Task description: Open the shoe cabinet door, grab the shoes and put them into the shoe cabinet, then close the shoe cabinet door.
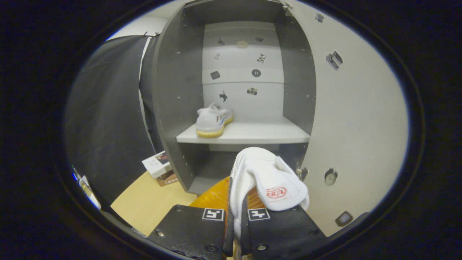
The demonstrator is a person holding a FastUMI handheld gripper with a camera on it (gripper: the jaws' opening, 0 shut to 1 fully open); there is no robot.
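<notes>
Well ahead and left of the fingers, a small stack of books rests on the pale wooden floor, close against the black cloth wall.

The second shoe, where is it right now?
In the gripper view, the second shoe is pinched between the tongs, just before the open cabinet, below the shelf holding the first shoe.

Two shoes: one on the shelf, one pinched in the gripper. One cabinet, one door. Perhaps two books beside it.
</notes>
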